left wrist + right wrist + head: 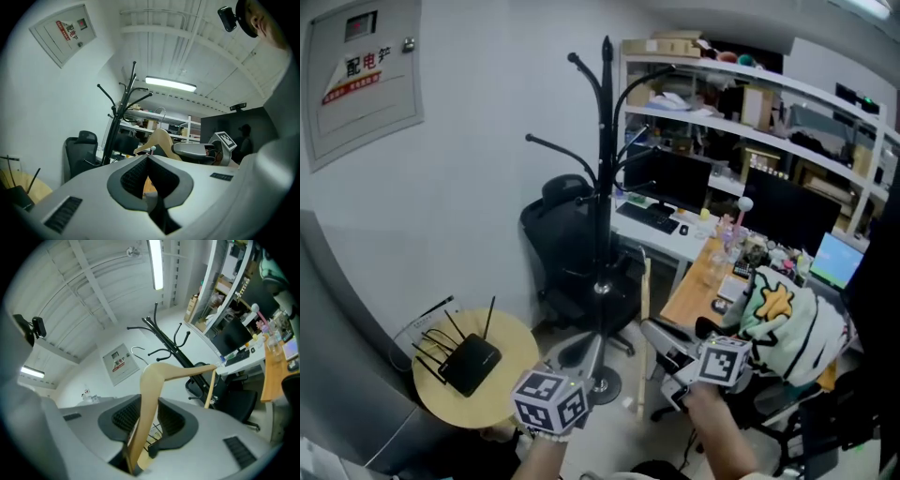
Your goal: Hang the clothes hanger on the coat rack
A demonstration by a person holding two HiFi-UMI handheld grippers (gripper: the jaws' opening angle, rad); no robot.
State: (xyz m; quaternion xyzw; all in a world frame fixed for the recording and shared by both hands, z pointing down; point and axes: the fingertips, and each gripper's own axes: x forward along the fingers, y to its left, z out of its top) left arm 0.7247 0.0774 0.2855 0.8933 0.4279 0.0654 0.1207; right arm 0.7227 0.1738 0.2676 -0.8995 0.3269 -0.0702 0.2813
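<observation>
Your right claw (pixel 149 408) is clamped on the wooden hanger (pixel 154 376); the pads pinch one sloping arm low down, and the rest of the frame rises ahead of the jaws, with the thin wire hook (pixel 135 350) at the far top and the crossbar off to one side. The hanger hangs in the air in that grip, well apart from the coat rack (pixel 605 159), which stands ahead of you beside the black office chair (pixel 567 244).

Your left claw (pixel 147 159) has its tips together; I see nothing pinched between them, so treat it as closed and empty.

I judge the hanger stiff and light; it won't bend, and weight shouldn't trouble the grip. The wood looks smooth, though, and you hold it off-centre on one arm; I expect it may pivot between the pads if the hook bumps a prong. A hold nearer the neck, just under the hook, would steady it better; the left claw is free to take the other arm if you want two-point control.

The hook is slim wire; the rack's prongs (pixel 551 145) curve upward, so it likely has to go over a tip and settle down behind it; approach gently, since a knock may twist the hanger rather than seat it.
</observation>
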